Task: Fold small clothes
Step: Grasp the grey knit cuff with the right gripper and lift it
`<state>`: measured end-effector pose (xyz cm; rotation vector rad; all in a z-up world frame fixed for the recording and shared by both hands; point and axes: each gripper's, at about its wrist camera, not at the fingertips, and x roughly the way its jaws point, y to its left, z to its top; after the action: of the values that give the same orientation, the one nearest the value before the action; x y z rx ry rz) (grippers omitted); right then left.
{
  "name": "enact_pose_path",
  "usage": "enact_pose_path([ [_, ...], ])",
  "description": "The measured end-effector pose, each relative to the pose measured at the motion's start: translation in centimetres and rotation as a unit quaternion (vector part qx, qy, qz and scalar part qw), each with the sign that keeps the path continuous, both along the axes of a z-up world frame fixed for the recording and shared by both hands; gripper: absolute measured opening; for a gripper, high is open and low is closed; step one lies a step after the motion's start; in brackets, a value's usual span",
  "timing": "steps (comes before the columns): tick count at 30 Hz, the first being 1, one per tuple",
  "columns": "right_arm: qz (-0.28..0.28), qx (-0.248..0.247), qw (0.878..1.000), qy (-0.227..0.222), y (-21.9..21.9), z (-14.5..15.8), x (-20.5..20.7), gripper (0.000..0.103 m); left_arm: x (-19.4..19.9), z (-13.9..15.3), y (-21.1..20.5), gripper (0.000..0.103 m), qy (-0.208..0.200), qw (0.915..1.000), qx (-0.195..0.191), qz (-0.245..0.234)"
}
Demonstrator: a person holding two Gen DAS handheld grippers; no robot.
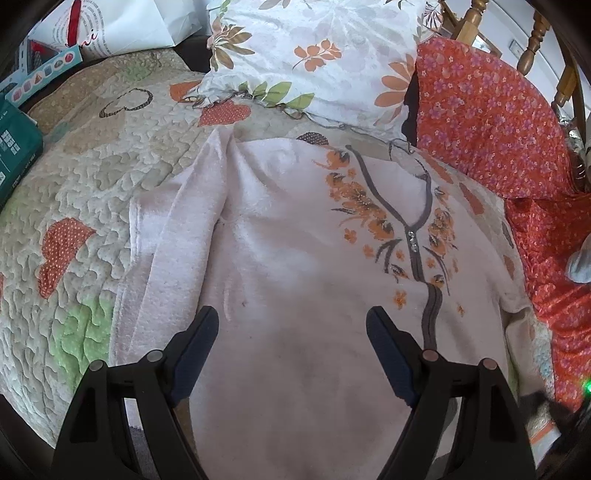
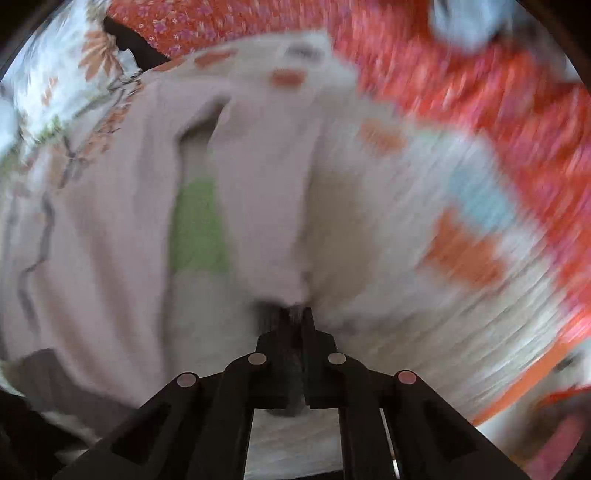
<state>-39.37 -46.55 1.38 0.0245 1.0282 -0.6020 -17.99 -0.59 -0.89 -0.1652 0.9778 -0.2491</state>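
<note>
A pale pink fleece top point(image 1: 288, 236) with orange flowers and a grey placket lies spread on the quilted bedspread point(image 1: 92, 177). Its left sleeve point(image 1: 177, 229) is folded in over the body. My left gripper point(image 1: 291, 325) is open and empty, hovering just above the top's lower body. In the blurred right wrist view the same top point(image 2: 110, 221) lies at the left, and my right gripper point(image 2: 295, 314) is shut on the end of its right sleeve point(image 2: 266, 184), which stretches away from the fingers.
A floral pillow point(image 1: 314, 55) lies at the head of the bed. An orange flowered cloth point(image 1: 498, 122) covers the right side, beside a wooden chair point(image 1: 532, 44). A green box point(image 1: 14, 147) and a white bag point(image 1: 122, 22) sit at the left.
</note>
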Motion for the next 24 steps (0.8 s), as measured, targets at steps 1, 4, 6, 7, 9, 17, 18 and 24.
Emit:
enact_pose_path([
  [1,-0.006,-0.041,0.999,-0.005,-0.3,1.3,0.0,0.004,0.1,0.0,0.0,0.081,0.000,1.0000,0.000,0.001],
  [4,-0.035,-0.145,0.988,-0.040,-2.5,6.0,-1.2,0.005,0.3,-0.1,-0.1,0.081,0.004,1.0000,-0.002,0.002],
  [6,-0.057,-0.128,0.989,-0.042,-4.4,6.3,-2.0,0.009,0.5,-0.2,-0.2,0.081,0.011,0.9999,-0.008,0.000],
  [7,-0.076,-0.109,0.991,-0.032,-5.8,5.6,-2.9,0.013,0.6,-0.3,-0.3,0.081,0.013,0.9999,-0.009,-0.002],
  [9,-0.100,-0.093,0.991,-0.007,-7.5,4.2,-4.0,0.014,0.5,-0.5,-0.4,0.081,0.017,0.9998,-0.009,-0.005],
  [17,-0.215,0.190,0.941,-0.178,-15.1,1.1,-12.2,0.047,0.9,-1.5,-0.9,0.081,0.032,0.9993,-0.015,-0.007],
  [18,-0.222,0.236,0.925,-0.196,-15.8,0.1,-12.5,0.047,0.9,-1.5,-1.0,0.081,0.032,0.9993,-0.014,-0.008],
  [24,-0.273,0.327,0.875,-0.229,-15.9,-4.8,-10.9,0.047,0.8,-1.4,-1.1,0.081,0.028,0.9994,-0.019,-0.008],
])
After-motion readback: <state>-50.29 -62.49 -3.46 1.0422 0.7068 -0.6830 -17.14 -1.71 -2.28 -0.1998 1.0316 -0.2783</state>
